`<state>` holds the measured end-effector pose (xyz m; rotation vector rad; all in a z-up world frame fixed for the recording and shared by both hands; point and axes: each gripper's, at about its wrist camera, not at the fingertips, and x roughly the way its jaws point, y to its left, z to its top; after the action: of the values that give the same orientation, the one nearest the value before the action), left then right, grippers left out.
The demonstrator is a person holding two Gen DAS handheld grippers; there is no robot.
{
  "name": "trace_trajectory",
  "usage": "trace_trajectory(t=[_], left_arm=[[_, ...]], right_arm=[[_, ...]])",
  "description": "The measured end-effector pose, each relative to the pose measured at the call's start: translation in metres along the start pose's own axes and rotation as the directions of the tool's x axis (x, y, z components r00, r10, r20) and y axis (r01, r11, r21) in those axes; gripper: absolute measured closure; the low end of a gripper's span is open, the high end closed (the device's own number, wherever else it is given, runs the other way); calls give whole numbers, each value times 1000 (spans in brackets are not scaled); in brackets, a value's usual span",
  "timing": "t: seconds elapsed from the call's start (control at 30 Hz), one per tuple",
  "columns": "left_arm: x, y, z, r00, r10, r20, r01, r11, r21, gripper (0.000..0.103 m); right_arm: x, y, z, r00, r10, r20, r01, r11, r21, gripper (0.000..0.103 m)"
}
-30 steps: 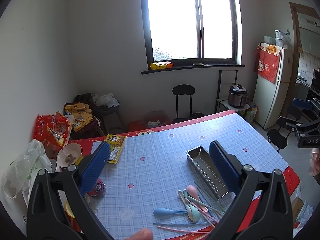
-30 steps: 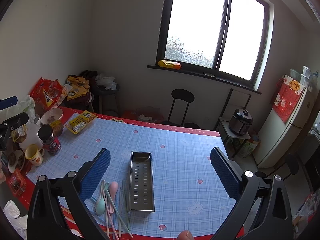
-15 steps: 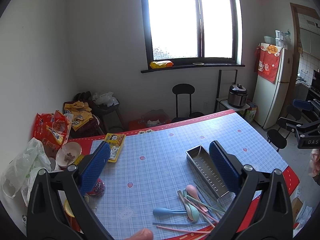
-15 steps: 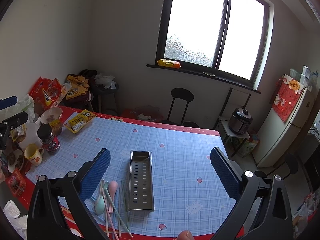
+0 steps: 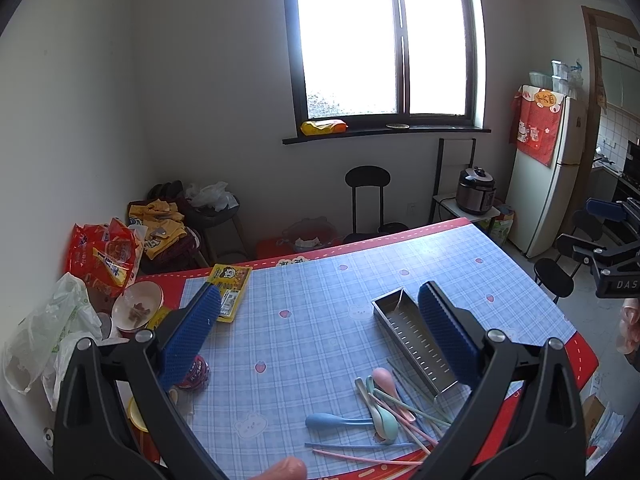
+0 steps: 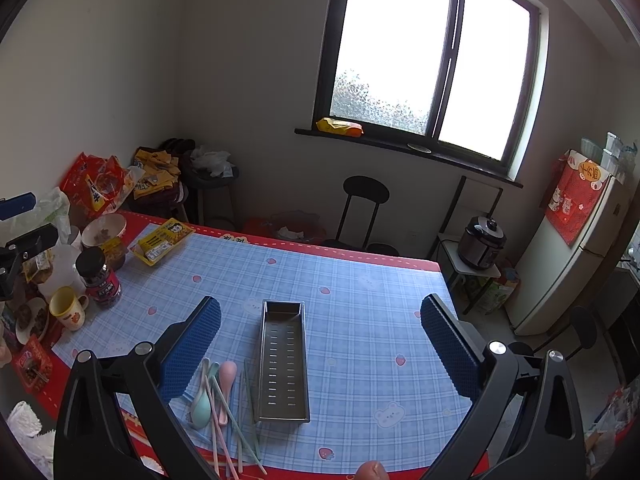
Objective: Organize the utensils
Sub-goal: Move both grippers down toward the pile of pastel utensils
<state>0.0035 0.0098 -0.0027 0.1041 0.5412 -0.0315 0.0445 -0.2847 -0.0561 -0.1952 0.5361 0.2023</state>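
Note:
A perforated steel utensil tray (image 6: 283, 364) lies empty on the blue checked tablecloth; it also shows in the left wrist view (image 5: 412, 344). Just left of it lies a loose pile of pastel spoons and chopsticks (image 6: 218, 400), seen near the table's front edge in the left wrist view (image 5: 384, 412). A blue spoon (image 5: 336, 421) lies apart on the pile's left. My left gripper (image 5: 318, 336) is open and empty, high above the table. My right gripper (image 6: 320, 344) is open and empty, also held above the tray.
The table's left end is crowded: a dark jar (image 6: 100, 278), a yellow mug (image 6: 68, 313), a bowl (image 6: 105, 231), a yellow snack pack (image 6: 164, 241), red bags (image 6: 94, 184). Black chair (image 6: 366, 200) stands behind the table. A fridge (image 6: 580, 248) is at right.

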Motion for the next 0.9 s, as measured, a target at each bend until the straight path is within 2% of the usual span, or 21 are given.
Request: trace_trajectory(t=[0.4, 0.5, 0.57, 0.7, 0.9], left_arm=[[2, 0, -3, 1000, 2, -7, -2, 1000, -2, 5], [9, 2, -13, 999, 3, -35, -4, 1000, -23, 5], [23, 7, -25, 996, -13, -87, 7, 998, -62, 5], [60, 18, -64, 974, -26, -225, -3, 992, -124, 6], [104, 28, -136, 913, -21, -408, -51, 985, -164, 6]], right_arm=[[3, 3, -1, 1000, 20, -7, -20, 1000, 9, 5], [12, 7, -9, 997, 77, -23, -77, 997, 26, 5], [25, 13, -20, 994, 94, -48, -92, 995, 34, 5], [61, 26, -56, 975, 179, -131, -172, 983, 66, 5], [114, 56, -123, 926, 261, -271, -251, 965, 70, 7]])
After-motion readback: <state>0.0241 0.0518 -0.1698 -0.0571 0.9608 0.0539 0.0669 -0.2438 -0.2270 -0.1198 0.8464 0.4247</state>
